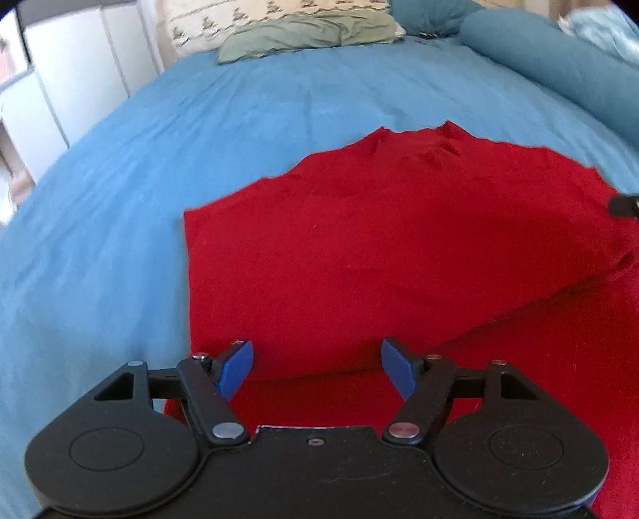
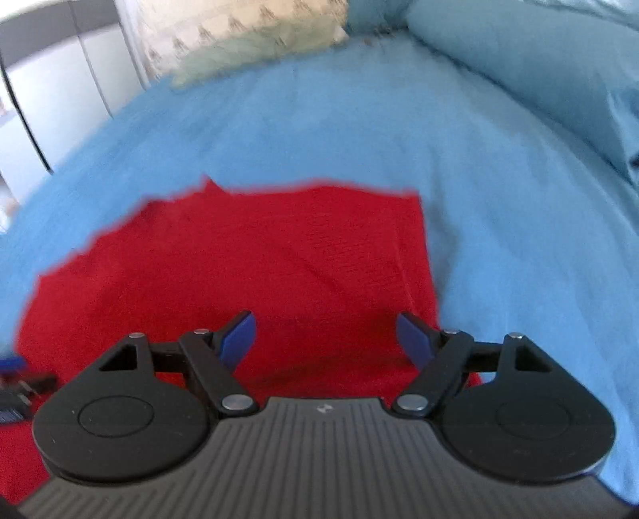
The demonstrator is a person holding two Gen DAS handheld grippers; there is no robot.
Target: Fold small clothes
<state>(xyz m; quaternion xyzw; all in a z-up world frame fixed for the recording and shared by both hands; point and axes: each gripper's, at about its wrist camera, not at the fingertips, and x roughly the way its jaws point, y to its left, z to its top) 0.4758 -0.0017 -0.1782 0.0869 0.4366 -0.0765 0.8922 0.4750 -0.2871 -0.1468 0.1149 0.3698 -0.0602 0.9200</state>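
The red garment (image 1: 399,247) lies spread on the blue bedsheet (image 1: 159,179), near the foot of the bed and well apart from the green pillow (image 1: 311,34) at the head. This flat, open surface gives the cloth support and leaves room on all sides for folding. A folded-over layer runs diagonally across the garment's near part, so one fold appears to be laid already — the remaining folds are judged still to do.

The left gripper (image 1: 317,369) hovers over the garment's near left portion, jaws spread apart and nothing between the blue pads (image 1: 235,369). The right gripper (image 2: 326,339) hangs above the near right edge, also released and empty. Both point downward at the cloth, one toward each side, which suits a two-handed pickup of opposite edges.

The right wrist view is blurred; whether its pads touch the fabric cannot be told.
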